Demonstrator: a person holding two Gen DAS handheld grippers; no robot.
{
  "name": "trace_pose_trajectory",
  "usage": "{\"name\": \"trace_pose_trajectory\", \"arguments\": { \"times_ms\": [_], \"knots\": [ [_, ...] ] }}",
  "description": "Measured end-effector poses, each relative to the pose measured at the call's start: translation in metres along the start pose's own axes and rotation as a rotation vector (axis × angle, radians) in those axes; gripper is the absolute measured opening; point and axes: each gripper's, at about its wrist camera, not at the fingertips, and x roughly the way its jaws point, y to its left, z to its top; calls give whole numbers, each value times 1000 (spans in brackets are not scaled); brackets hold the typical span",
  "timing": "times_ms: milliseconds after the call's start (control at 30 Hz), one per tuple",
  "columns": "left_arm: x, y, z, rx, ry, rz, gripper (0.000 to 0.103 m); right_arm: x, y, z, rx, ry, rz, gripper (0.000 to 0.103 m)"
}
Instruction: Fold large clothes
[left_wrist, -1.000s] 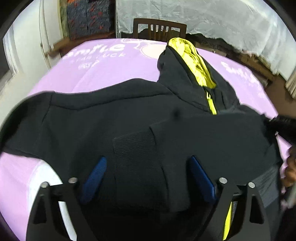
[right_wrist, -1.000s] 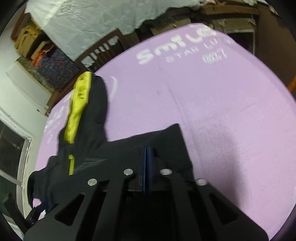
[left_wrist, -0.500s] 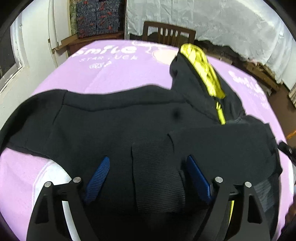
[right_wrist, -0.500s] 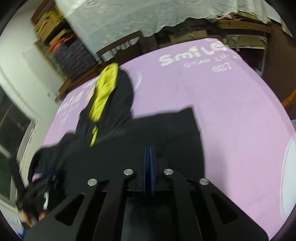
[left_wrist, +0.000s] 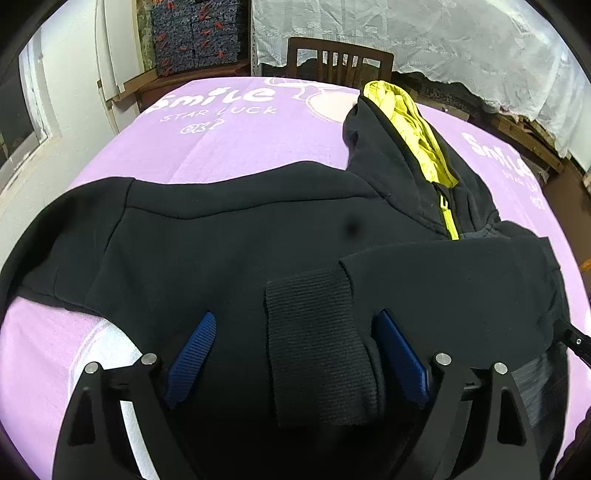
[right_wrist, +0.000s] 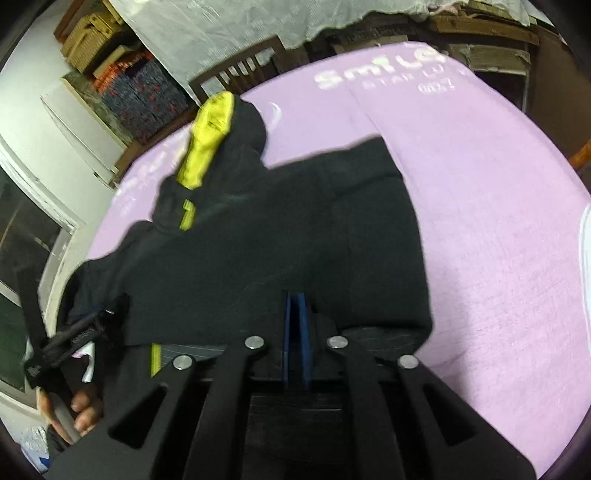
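A black hoodie (left_wrist: 240, 236) with a yellow-lined hood (left_wrist: 410, 125) and yellow zip lies on the purple blanket (left_wrist: 229, 144). One sleeve is folded across the body, its ribbed cuff (left_wrist: 314, 343) lying between the fingers of my left gripper (left_wrist: 295, 325), which is open above it. In the right wrist view the hoodie (right_wrist: 295, 229) lies spread ahead, and my right gripper (right_wrist: 295, 299) is shut with its blue pads together at the hoodie's near hem; whether cloth is between them is hidden. The left gripper (right_wrist: 74, 332) shows at the lower left there.
A wooden chair (left_wrist: 340, 62) stands at the table's far edge, with a white lace cloth (left_wrist: 443, 44) behind it. A white wall and window are to the left (left_wrist: 33, 92). Bare purple blanket lies right of the hoodie (right_wrist: 498, 221).
The right gripper has pulled back toward the near hem, so more of the hoodie shows ahead of it. The left gripper has drawn back slightly and stays open over the cuff.
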Motion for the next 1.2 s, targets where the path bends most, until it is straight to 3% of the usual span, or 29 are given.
{"name": "trace_pose_trajectory", "arguments": {
  "times_ms": [100, 267, 333, 400, 600, 767, 900, 1200],
  "knots": [
    [-2, 4, 1, -23, 4, -26, 89, -5, 33, 0, -77, -16, 11, 7],
    [-10, 17, 5, -58, -16, -18, 88, 20, 72, -6, -143, 55, 31, 7],
    [-17, 29, 10, -90, -34, -19, 88, 36, 71, -10, -120, 99, 30, 5],
    [-22, 42, 14, -129, -43, -23, 88, 38, 63, -12, -98, 76, 47, 4],
    [-44, 115, 12, -264, -24, 2, 88, 39, 38, -13, 7, 65, 180, 1],
    [-65, 180, -9, -264, -26, 167, 88, 43, 25, -9, 72, 84, 264, 1],
    [-65, 222, -12, -266, -11, 288, 88, 43, 26, -9, 70, 82, 262, 1],
    [-44, 275, 45, -263, -48, 455, 88, 45, 25, -10, 71, 76, 265, 1]
  ]
}}
